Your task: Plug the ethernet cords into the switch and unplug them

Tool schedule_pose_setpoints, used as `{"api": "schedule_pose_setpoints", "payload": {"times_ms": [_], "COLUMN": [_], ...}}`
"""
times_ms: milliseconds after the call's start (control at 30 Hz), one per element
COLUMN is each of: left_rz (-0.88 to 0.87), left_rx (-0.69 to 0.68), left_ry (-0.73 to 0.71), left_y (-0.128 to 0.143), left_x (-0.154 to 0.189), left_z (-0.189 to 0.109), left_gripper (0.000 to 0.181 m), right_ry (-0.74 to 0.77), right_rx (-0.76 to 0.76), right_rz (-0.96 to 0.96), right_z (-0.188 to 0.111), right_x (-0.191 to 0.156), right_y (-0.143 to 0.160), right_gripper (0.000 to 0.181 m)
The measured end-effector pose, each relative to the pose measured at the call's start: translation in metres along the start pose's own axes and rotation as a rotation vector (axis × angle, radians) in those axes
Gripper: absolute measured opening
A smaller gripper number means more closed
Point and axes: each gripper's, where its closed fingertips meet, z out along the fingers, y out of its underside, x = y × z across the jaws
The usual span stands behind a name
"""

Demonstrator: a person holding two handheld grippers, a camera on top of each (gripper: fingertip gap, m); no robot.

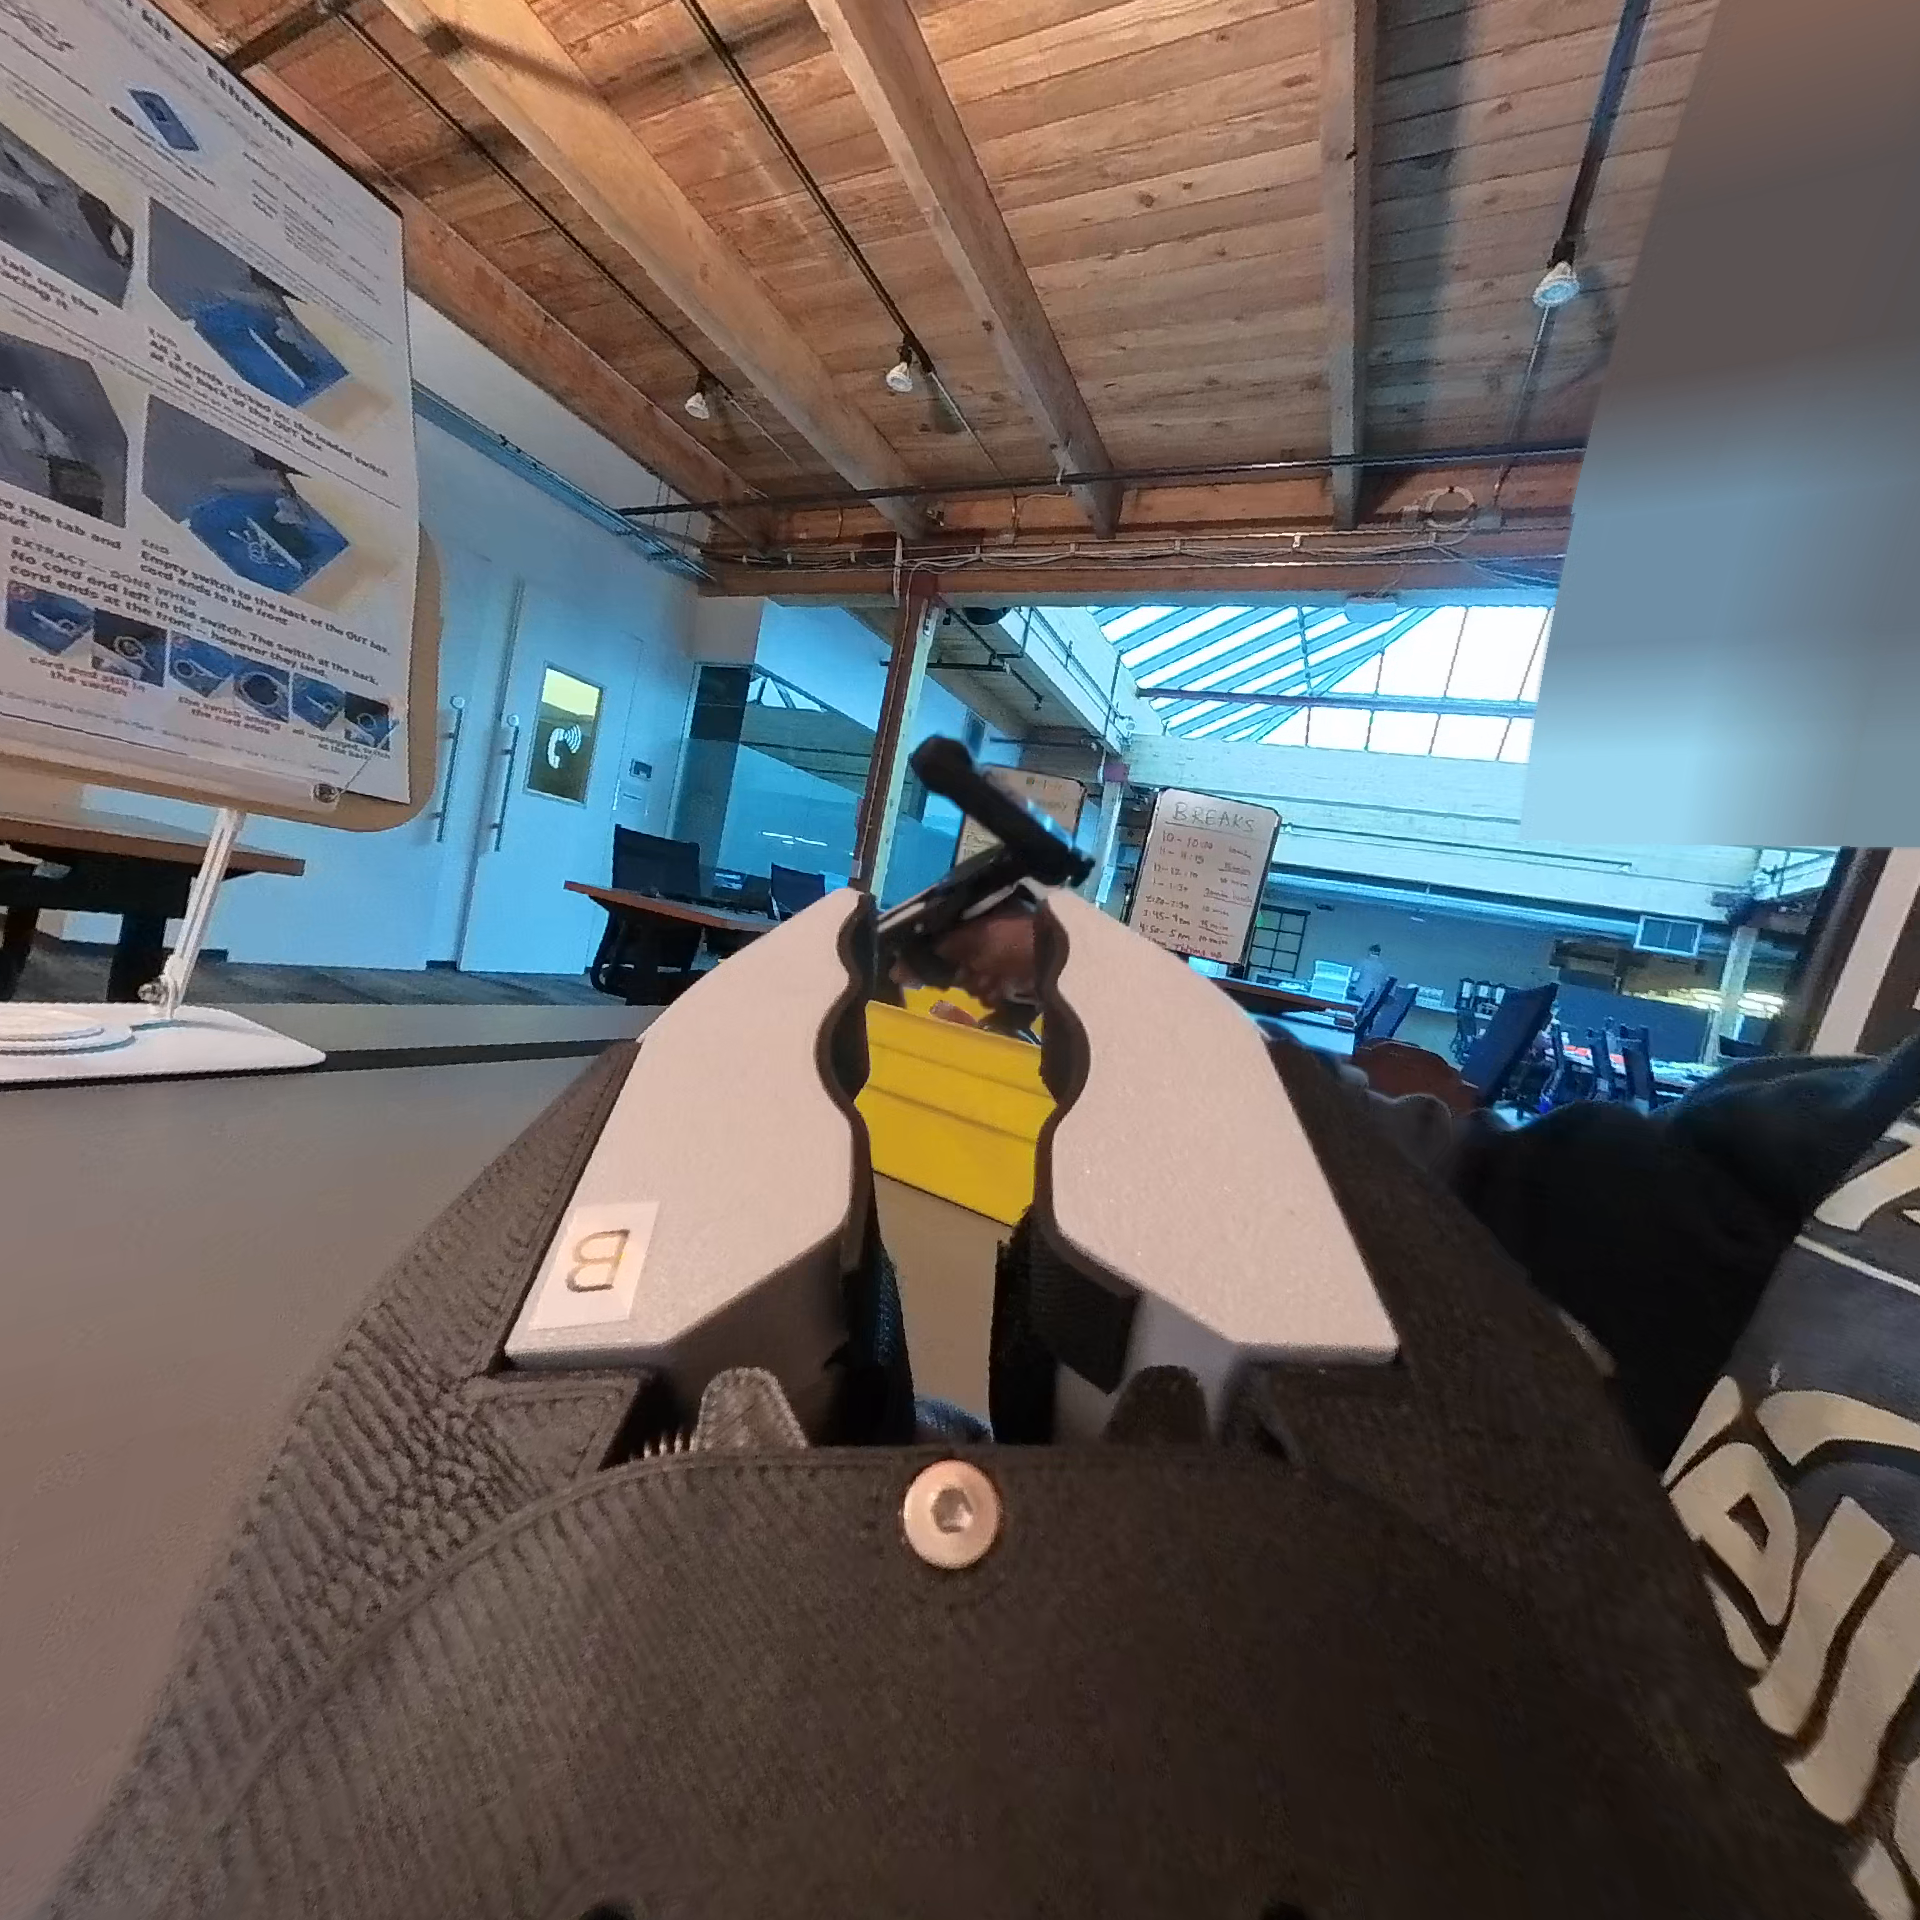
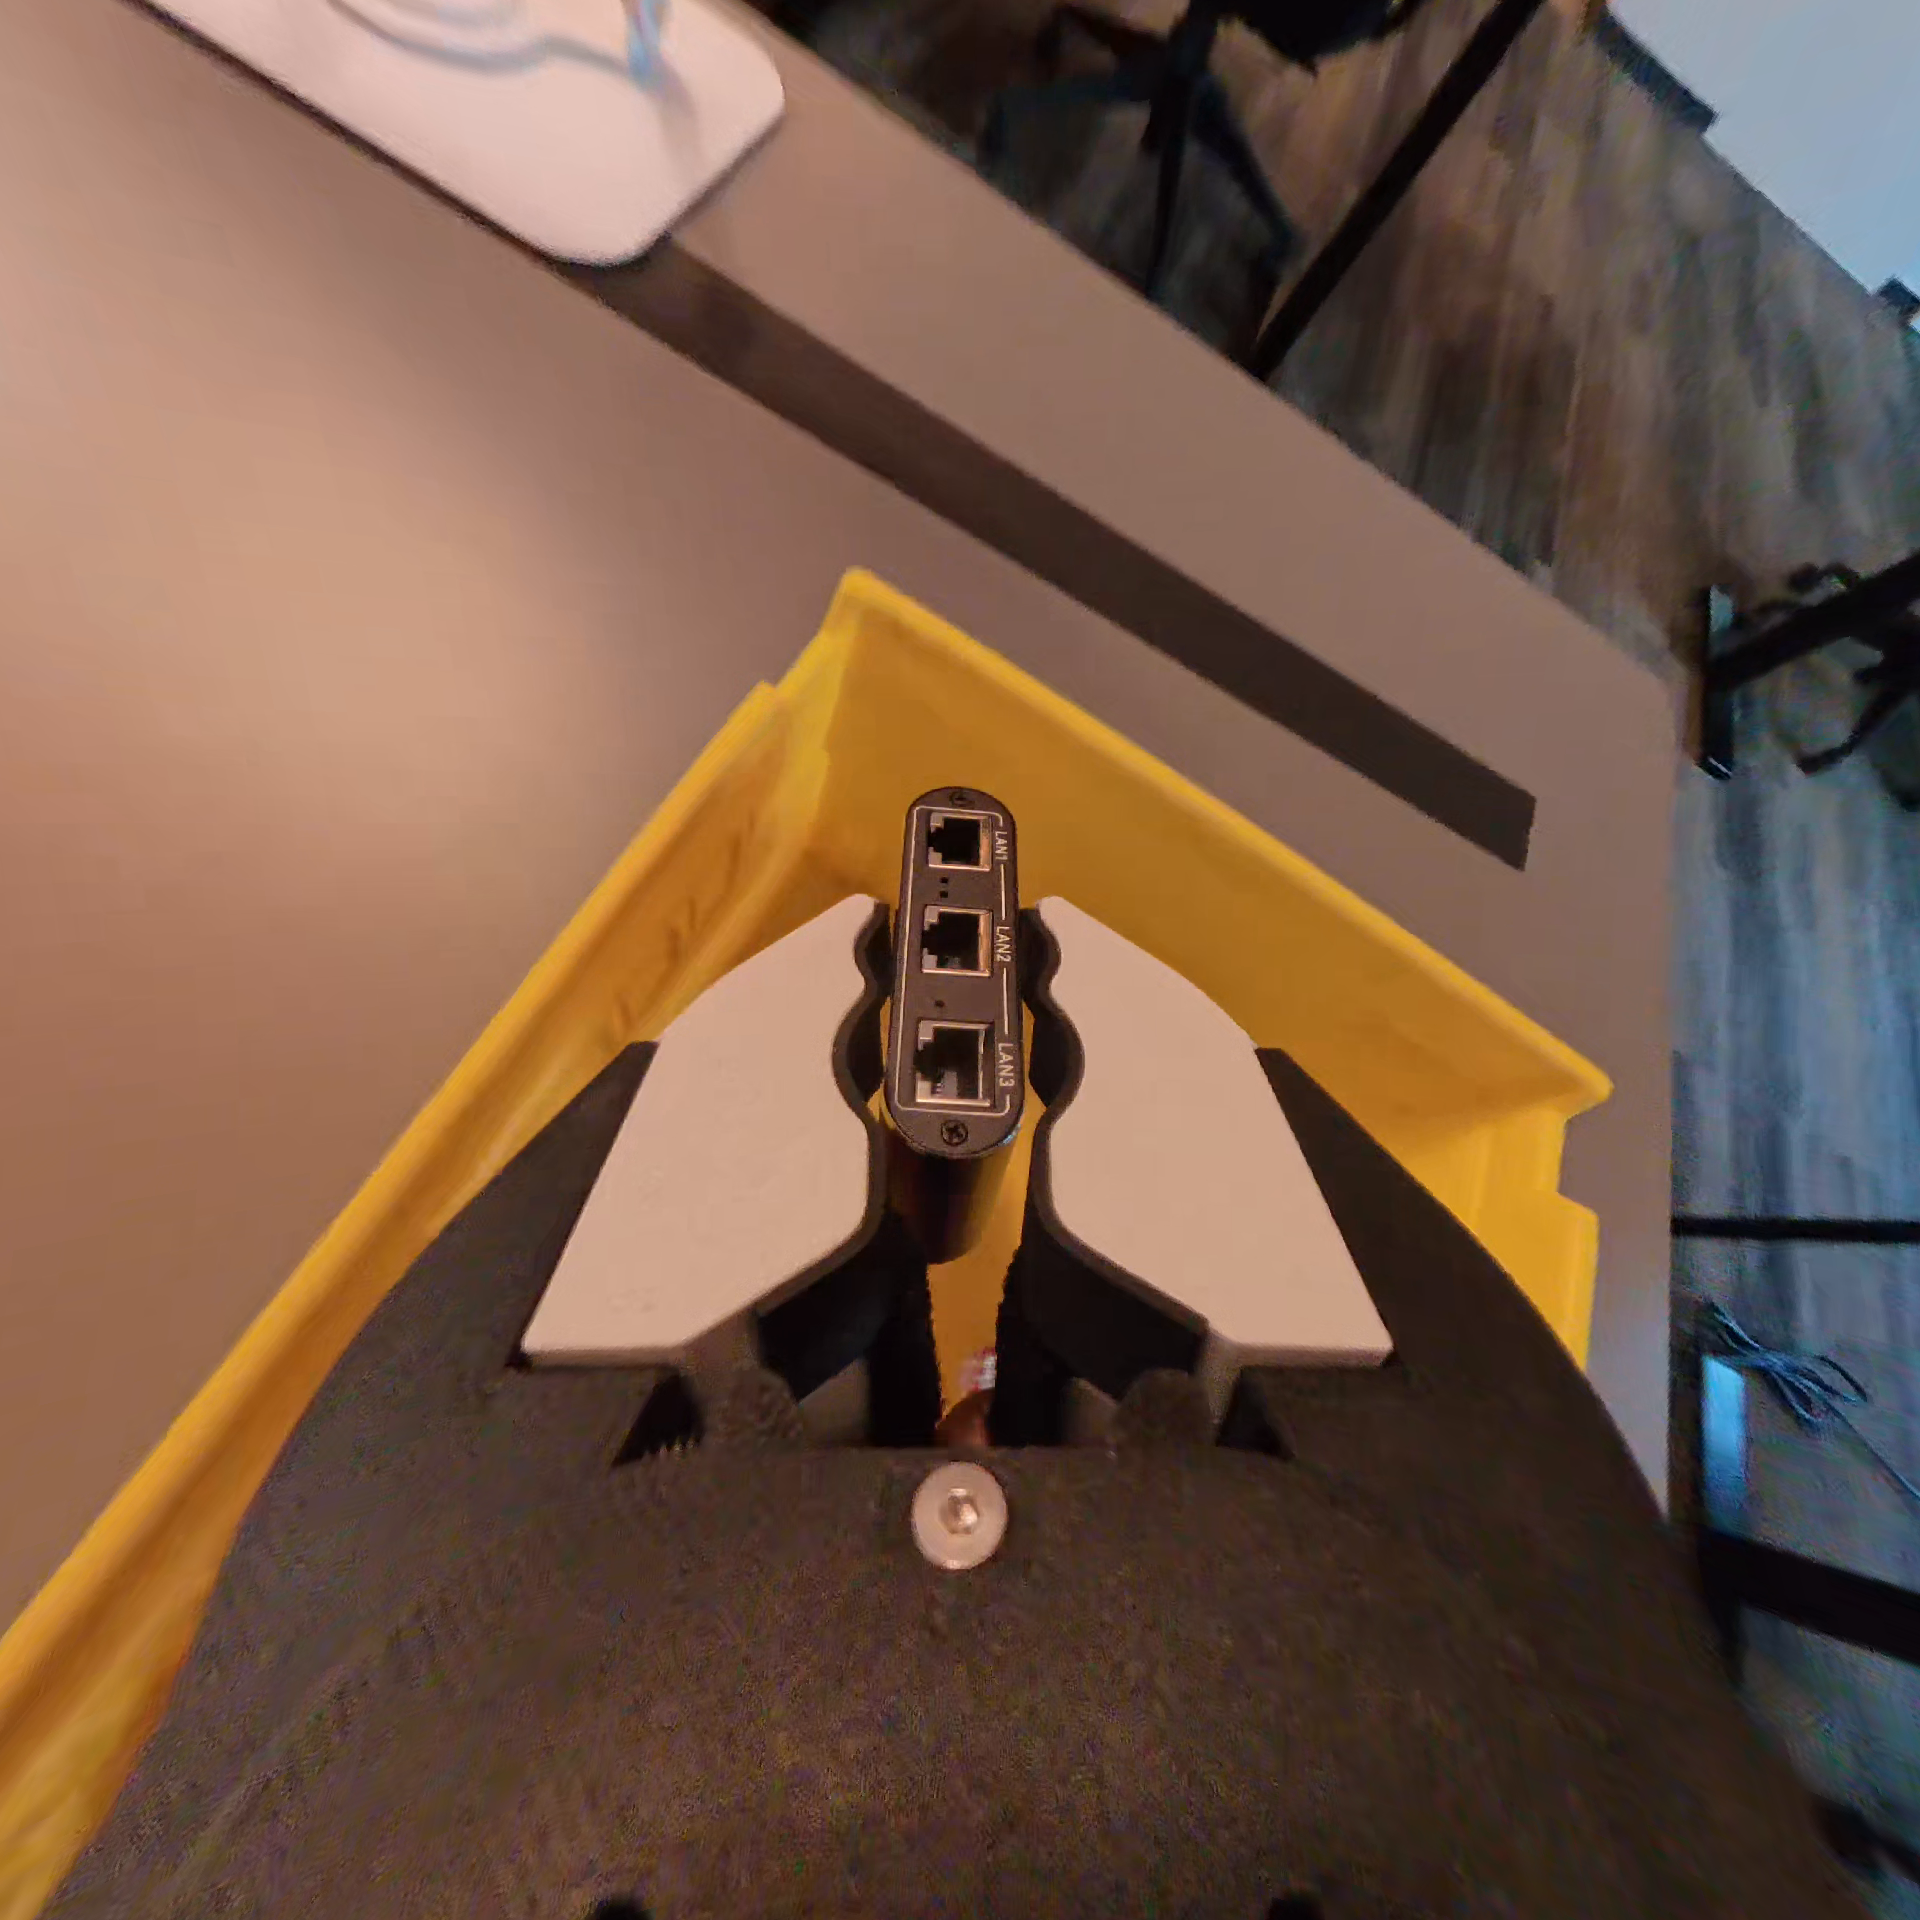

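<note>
My right gripper (image 2: 956, 914) is shut on the black switch (image 2: 951, 966). It grips the switch by its flat sides, with the end face and its three empty ports turned toward the camera. It holds the switch over a corner of the yellow bin (image 2: 1143, 810). My left gripper (image 1: 956, 914) is held low over the grey table (image 1: 260, 1247), its jaws a narrow gap apart with nothing between them. Past its tips I see the yellow bin (image 1: 935, 1101) and, above it, the switch (image 1: 997, 816) as a dark bar in the other gripper. No ethernet cord is in view.
A white instruction board on a stand (image 1: 197, 416) is at the left, and its flat white base (image 2: 540, 104) sits on the table. A black strip (image 2: 1039, 540) runs across the table near its far edge. A person's dark clothing (image 1: 1714, 1351) fills the right side. One gripper's finger ends stand about 40 centimetres off the other's.
</note>
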Motion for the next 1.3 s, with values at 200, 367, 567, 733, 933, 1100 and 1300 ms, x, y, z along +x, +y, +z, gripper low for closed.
{"api": "schedule_pose_setpoints", "payload": {"times_ms": [200,367,567,733,933,1100,1300], "left_rz": [0.018,0.022,0.023,0.021,0.016,0.003,-0.006], "left_rx": [0.014,0.01,0.01,0.011,0.013,0.01,0.008], "left_ry": [0.005,0.005,0.006,0.006,0.003,-0.002,-0.007], "left_y": [-0.002,-0.001,-0.001,-0.001,-0.002,-0.001,-0.001], "left_x": [0.002,0.003,0.003,0.003,0.002,0.001,-0.001], "left_z": [-0.002,-0.001,-0.001,-0.001,-0.002,-0.001,0.0], "left_gripper": [0.028,0.028,0.028,0.028,0.028,0.028,0.028], "right_ry": [0.071,0.073,0.082,0.052,-0.484,-0.788,-0.746], "right_rx": [-0.135,-0.128,-0.085,0.109,0.184,-0.079,-0.078], "right_rz": [-0.127,-0.116,-0.108,-0.139,-0.073,-0.097,-0.119], "right_z": [0.013,0.015,0.012,-0.013,-0.073,-0.097,-0.078], "right_x": [0.002,0.003,0.005,-0.005,-0.065,-0.111,-0.13], "right_y": [0.028,0.029,0.026,0.001,-0.004,0.047,0.035], "right_gripper": [0.023,0.013,0.012,0.023,0.037,0.051,0.055]}}
